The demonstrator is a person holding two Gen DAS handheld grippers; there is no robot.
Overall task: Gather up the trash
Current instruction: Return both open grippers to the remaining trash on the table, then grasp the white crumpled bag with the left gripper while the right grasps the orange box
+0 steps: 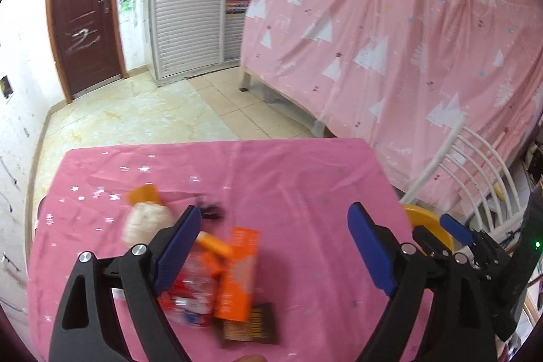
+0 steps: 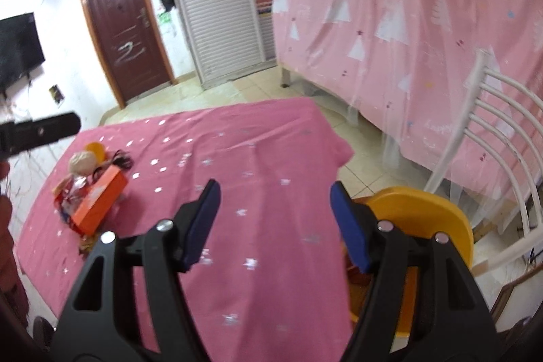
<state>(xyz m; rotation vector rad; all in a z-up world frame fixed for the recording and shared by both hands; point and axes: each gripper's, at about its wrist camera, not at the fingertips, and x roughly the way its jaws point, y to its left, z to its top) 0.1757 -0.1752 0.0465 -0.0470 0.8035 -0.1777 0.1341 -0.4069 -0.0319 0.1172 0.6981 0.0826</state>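
Note:
A trash pile lies on the pink tablecloth [image 1: 305, 178]. In it are an orange box [image 1: 237, 273], a crumpled tissue ball [image 1: 146, 221], an orange cap [image 1: 144, 195], a red-and-white wrapper [image 1: 190, 297], a brown wrapper [image 1: 249, 326] and a black tangle [image 1: 212, 209]. My left gripper [image 1: 275, 219] hovers over the pile, open, its left finger above the wrapper and nothing pressed between the pads. My right gripper [image 2: 275, 192] is open and empty over the table's right part. From there the orange box [image 2: 98, 202] and tissue ball [image 2: 83, 162] lie far left. A yellow bin [image 2: 420, 209] stands beside the table's right edge.
A white slatted chair [image 2: 492, 131] stands right of the bin. A pink sheet with white trees [image 1: 390, 50] hangs over a bed frame behind. Tiled floor [image 1: 142, 114], a brown door [image 1: 85, 12] and a white louvred cabinet [image 1: 186, 2] lie beyond the table.

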